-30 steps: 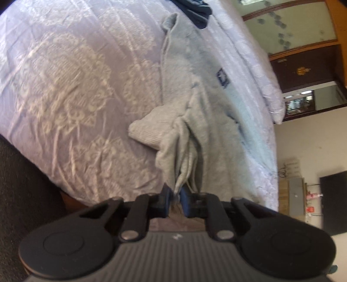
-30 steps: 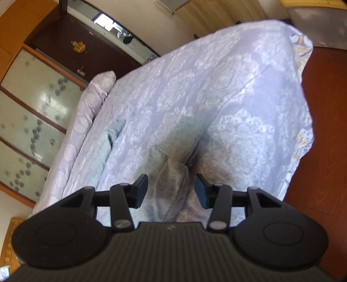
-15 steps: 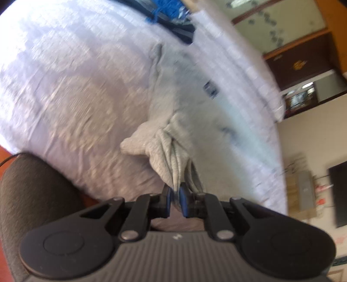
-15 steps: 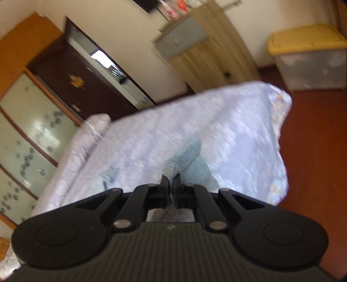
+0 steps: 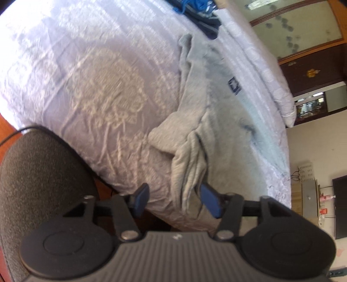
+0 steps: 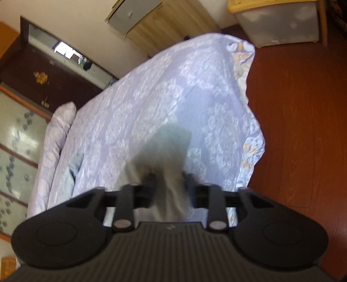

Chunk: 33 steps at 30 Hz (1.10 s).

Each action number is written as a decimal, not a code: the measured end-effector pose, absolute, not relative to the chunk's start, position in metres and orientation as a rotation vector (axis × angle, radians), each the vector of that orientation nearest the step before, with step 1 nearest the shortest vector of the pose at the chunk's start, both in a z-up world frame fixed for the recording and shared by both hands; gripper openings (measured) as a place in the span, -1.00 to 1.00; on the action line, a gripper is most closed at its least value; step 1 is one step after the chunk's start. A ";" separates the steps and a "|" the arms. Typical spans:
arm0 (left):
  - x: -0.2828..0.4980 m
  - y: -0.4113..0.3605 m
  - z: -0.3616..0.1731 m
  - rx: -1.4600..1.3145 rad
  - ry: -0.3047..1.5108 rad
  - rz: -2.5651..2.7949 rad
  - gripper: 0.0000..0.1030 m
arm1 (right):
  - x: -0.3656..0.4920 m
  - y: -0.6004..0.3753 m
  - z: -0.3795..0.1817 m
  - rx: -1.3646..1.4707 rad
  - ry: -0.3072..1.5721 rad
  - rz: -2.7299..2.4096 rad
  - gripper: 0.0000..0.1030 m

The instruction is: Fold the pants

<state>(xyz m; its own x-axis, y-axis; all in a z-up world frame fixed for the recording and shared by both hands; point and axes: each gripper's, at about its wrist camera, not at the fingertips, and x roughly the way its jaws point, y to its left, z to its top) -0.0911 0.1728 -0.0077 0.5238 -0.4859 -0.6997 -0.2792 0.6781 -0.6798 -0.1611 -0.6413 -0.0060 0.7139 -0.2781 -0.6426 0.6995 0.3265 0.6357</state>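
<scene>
Left tool [image 5: 176,200] spread wide, pants [image 5: 208,121] bunched between; right tool [image 6: 170,184] parted, blurred.

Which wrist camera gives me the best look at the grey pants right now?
The left wrist view: the grey knit pants stretch sharply across the lavender bedspread. The right wrist view shows only a blurred, shadowed end ahead of the right gripper.

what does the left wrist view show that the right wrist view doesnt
Only the left wrist view shows the dark blue patch on the grey pants, the blue clothes pile and the dark chair. Only the right wrist view shows the red floor and the yellow-lidded bin. Both show the pants on the lilac bedspread, with open tongs either side of a fold.
</scene>
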 end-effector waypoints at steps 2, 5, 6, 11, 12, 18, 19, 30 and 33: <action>-0.093 0.174 -0.004 -0.842 1.026 -0.150 0.21 | -0.164 -0.644 -0.003 1.070 0.437 -0.694 -0.19; -0.092 0.175 -0.004 -0.860 1.012 -0.160 0.46 | -0.172 -0.650 0.000 1.095 0.397 -0.719 -0.16; -0.092 0.175 -0.004 -0.864 1.007 -0.157 0.61 | -0.173 -0.653 -0.001 1.099 0.399 -0.722 -0.15; -0.081 0.175 -0.007 -0.906 0.973 -0.166 0.63 | -0.173 -0.659 -0.010 1.185 0.418 -0.676 -0.09; -0.077 0.175 -0.008 -0.919 0.967 -0.168 0.63 | -0.172 -0.658 -0.010 1.196 0.421 -0.666 -0.07; -0.066 0.168 -0.016 -0.930 1.004 -0.165 0.45 | -0.176 -0.662 -0.009 1.177 0.431 -0.683 0.01; -0.067 0.166 -0.017 -0.931 1.010 -0.165 0.45 | -0.177 -0.662 -0.009 1.179 0.432 -0.687 0.01; -0.062 0.161 -0.021 -0.934 1.017 -0.176 -0.73 | -0.175 -0.670 -0.039 1.308 0.466 -0.640 0.02; -0.062 0.167 -0.014 -0.949 0.990 -0.175 -0.76 | -0.171 -0.669 -0.053 1.416 0.459 -0.554 -0.03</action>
